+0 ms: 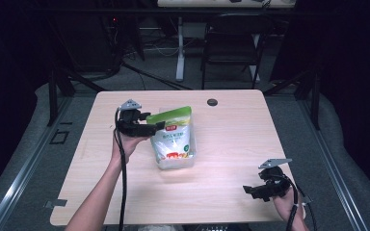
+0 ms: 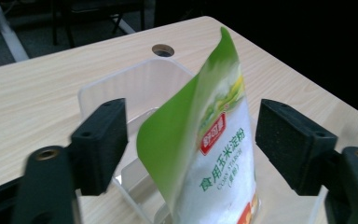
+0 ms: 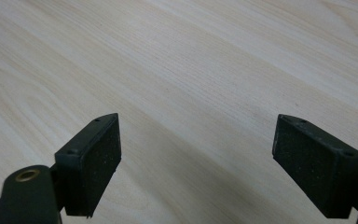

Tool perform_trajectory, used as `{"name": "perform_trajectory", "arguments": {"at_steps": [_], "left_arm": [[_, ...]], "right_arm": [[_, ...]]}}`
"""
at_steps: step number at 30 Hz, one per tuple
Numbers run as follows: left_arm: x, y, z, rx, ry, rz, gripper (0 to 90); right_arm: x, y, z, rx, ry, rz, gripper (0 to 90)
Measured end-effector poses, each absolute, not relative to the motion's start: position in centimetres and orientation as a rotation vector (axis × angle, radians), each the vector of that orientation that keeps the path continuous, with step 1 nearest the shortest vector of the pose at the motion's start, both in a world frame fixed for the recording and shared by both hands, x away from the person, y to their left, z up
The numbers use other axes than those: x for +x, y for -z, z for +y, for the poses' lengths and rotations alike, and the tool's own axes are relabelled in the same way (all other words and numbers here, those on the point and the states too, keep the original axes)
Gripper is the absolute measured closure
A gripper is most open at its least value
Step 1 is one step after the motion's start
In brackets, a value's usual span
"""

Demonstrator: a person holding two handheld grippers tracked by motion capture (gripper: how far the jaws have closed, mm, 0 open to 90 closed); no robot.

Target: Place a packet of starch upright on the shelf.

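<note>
A green and white pouch of corn starch (image 1: 174,134) stands in a clear plastic box (image 1: 176,162) near the middle of the table. My left gripper (image 1: 155,126) is at the pouch's upper left corner, open. In the left gripper view the pouch (image 2: 214,154) rises between the two pads (image 2: 100,144) with gaps on both sides, and the clear box (image 2: 135,84) lies behind it. My right gripper (image 1: 248,189) hovers over the table's front right, open, with bare wood between its pads (image 3: 91,163).
The wooden table (image 1: 231,144) has a round cable hole (image 1: 212,102) at its far edge. A black chair (image 1: 231,43) and a white desk leg (image 1: 179,48) stand behind the table. Dark floor surrounds it.
</note>
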State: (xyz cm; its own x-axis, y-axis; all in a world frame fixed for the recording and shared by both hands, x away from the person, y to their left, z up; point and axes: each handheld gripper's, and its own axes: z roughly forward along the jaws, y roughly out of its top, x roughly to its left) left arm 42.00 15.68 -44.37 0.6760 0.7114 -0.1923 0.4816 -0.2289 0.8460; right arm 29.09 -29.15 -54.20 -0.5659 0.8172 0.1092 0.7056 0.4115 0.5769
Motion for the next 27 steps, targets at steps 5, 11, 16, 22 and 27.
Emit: {"name": "perform_trajectory", "arguments": {"at_steps": [5, 11, 16, 22, 27], "left_arm": [[40.2, 42.7, 16.2, 1.906, -0.334, 0.934, 15.8], [37.9, 41.6, 17.7, 1.917, -0.322, 0.921, 10.3], [35.9, 41.5, 19.1, 1.946, -0.31, 0.924, 7.5], [33.8, 42.5, 21.0, 1.969, -0.325, 0.98, 5.6], [32.2, 43.3, 22.3, 1.986, -0.339, 1.033, 4.7]], "right_arm": [[29.1, 54.2, -29.2, 1.365, -0.875, 2.459, 15.0], [29.0, 54.1, -29.1, 1.36, -0.867, 2.462, 14.9], [29.0, 54.1, -29.1, 1.351, -0.868, 2.48, 15.0], [28.9, 54.1, -28.9, 1.353, -0.868, 2.468, 15.0], [28.9, 54.1, -28.8, 1.35, -0.86, 2.478, 14.9]]}}
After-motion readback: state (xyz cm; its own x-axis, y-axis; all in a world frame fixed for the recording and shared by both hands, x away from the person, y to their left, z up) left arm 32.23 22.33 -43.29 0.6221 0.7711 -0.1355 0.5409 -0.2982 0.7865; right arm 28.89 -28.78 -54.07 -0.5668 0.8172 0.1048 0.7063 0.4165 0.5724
